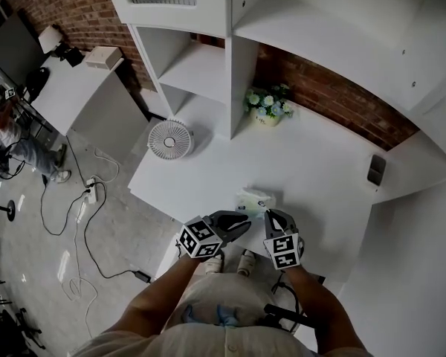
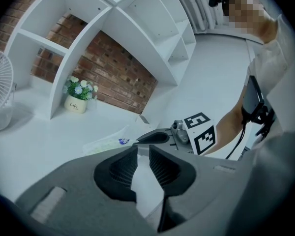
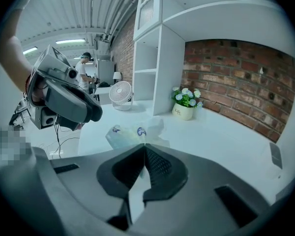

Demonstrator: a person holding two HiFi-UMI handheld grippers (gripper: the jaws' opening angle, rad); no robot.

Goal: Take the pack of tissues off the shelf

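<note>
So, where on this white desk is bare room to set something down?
Free: the middle, between fan, flower pot and tissue pack; also between pot and the dark object on the right. Crowded: front edge by the pack.

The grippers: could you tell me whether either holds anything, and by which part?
The right gripper, jaws shut, appears to pinch the tissue pack by its near edge; the left gripper holds nothing.

Pack of tissues point(image 1: 254, 199): glossy, crinkled plastic wrap. Table point(image 1: 320, 162): smooth, matt white surface. Wall point(image 1: 334, 99): rough red brick.
</note>
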